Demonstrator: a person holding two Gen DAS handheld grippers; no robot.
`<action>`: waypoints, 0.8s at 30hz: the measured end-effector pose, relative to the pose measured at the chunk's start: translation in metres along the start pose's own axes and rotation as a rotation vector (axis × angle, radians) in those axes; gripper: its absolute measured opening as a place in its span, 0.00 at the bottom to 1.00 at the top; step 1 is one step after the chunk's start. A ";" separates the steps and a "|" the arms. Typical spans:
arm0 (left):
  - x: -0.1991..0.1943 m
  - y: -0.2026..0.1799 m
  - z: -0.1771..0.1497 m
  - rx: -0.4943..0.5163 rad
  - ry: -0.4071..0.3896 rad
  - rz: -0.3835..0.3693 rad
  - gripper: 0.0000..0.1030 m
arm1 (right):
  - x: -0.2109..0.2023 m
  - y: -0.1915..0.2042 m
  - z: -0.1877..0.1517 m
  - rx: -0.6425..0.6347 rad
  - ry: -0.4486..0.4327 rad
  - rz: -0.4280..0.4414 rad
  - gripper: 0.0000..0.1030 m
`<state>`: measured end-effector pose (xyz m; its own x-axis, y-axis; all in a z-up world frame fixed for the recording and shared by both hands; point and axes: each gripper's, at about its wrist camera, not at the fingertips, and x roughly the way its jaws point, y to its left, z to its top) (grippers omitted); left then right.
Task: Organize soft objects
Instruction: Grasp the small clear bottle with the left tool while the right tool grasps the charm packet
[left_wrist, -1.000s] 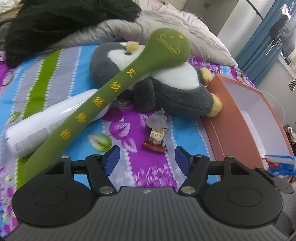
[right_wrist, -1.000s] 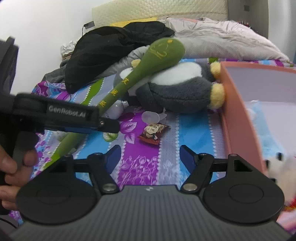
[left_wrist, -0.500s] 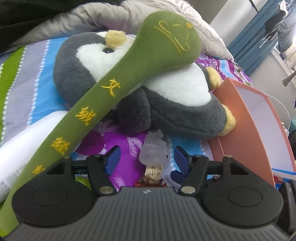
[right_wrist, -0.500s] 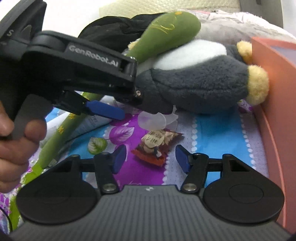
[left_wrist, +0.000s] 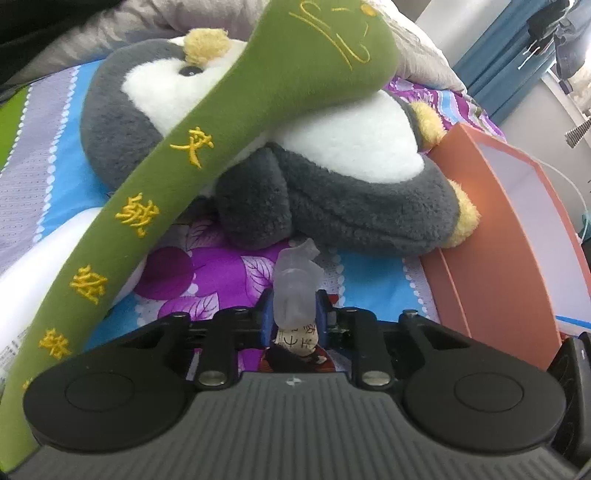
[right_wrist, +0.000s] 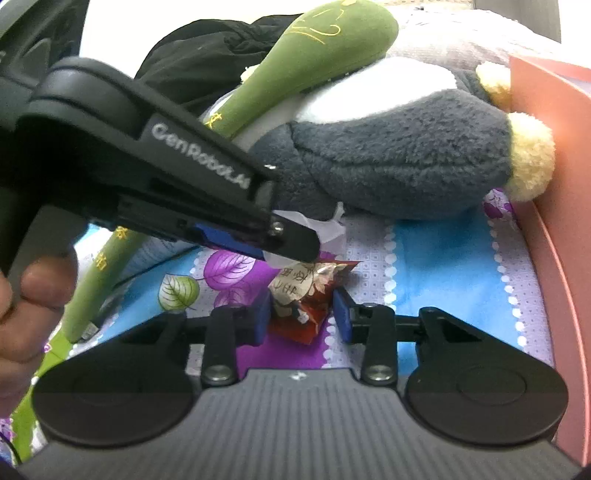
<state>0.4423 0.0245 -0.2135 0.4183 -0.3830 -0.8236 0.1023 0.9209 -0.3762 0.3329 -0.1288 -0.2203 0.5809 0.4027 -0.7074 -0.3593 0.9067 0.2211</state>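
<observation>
From the left wrist view, the left tool (left_wrist: 293, 321) has just been closing, and its blue pads now clamp the clear plastic wrapper (left_wrist: 295, 280) that lies on the patterned bedsheet (left_wrist: 373, 280). A snack packet (left_wrist: 295, 343) lies just below the wrapper, partly hidden by the tool. Behind them a grey penguin plush (left_wrist: 332, 192) lies on its side, with a long green plush (left_wrist: 207, 147) leaning across it. An orange box (left_wrist: 491, 254) stands at the right, touching the penguin's yellow foot.

From the right wrist view, the right tool (right_wrist: 301, 314) has just been closing around the snack packet (right_wrist: 299, 295); its left pad seems to touch the packet, while the right one stands clear of it. The left tool (right_wrist: 291, 242), held in a hand (right_wrist: 33, 306), pinches the wrapper (right_wrist: 325, 230) just above the packet.
</observation>
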 end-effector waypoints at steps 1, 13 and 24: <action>-0.004 -0.001 -0.001 -0.003 -0.006 0.002 0.24 | -0.001 0.001 0.000 -0.010 0.003 -0.009 0.38; -0.062 -0.024 -0.040 -0.010 -0.075 0.021 0.24 | -0.069 0.007 -0.020 -0.027 0.001 -0.056 0.37; -0.112 -0.033 -0.103 -0.010 -0.099 0.064 0.24 | -0.147 0.020 -0.034 -0.004 -0.020 -0.099 0.37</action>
<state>0.2990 0.0297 -0.1532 0.5107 -0.3136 -0.8005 0.0633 0.9423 -0.3288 0.2154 -0.1738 -0.1351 0.6282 0.3134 -0.7121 -0.3023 0.9417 0.1477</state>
